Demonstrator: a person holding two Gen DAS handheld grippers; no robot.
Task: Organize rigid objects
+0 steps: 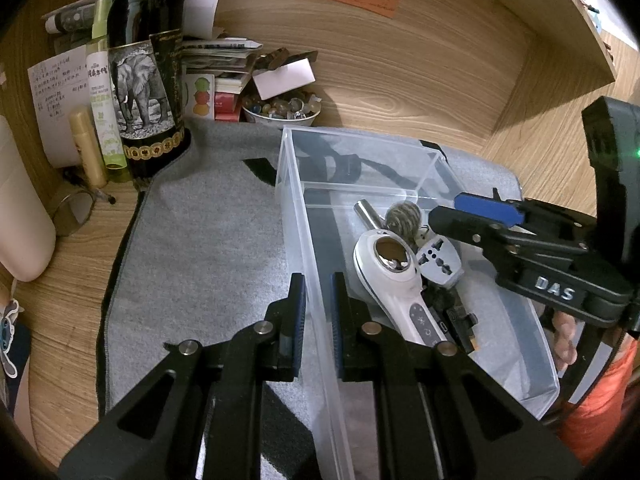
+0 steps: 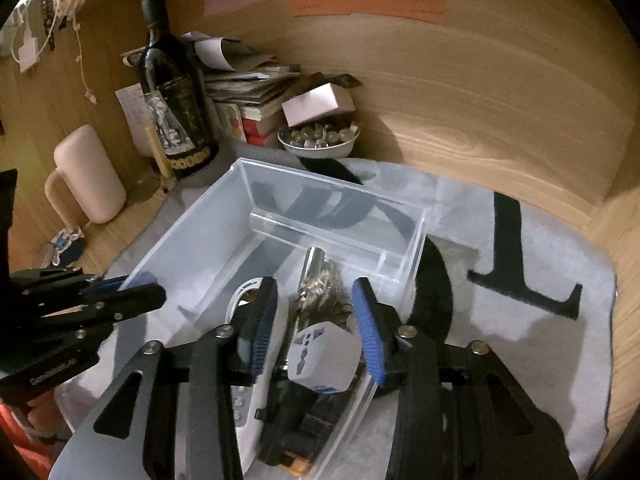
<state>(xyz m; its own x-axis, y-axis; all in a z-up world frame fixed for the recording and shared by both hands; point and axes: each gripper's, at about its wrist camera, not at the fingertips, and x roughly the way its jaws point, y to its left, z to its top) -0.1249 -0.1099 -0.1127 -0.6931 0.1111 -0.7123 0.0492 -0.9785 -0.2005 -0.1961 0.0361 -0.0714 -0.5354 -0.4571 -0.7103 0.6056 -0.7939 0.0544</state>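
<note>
Bin [image 1: 304, 240] wall is straddled by the narrowly parted left claw [image 1: 319, 304], likely for steadying; the wide, empty right claw [image 2: 316, 320] is held over the adapter [image 2: 322, 360].

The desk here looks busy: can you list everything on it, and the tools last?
Clear bin: one, transparent, on the grey mat.
White handheld device: one, in the bin.
Plug adapter: one, grey-white, in the bin.
Metal cylinder: one, silver, in the bin.
Wine bottle: one, dark, back left.
Bowl of stones: one, white, behind the bin.
Books and papers: a stack, beside the bottle.
Left gripper: black, jaws straddling the bin's wall.
Right gripper: black, jaws open over the adapter.
</note>
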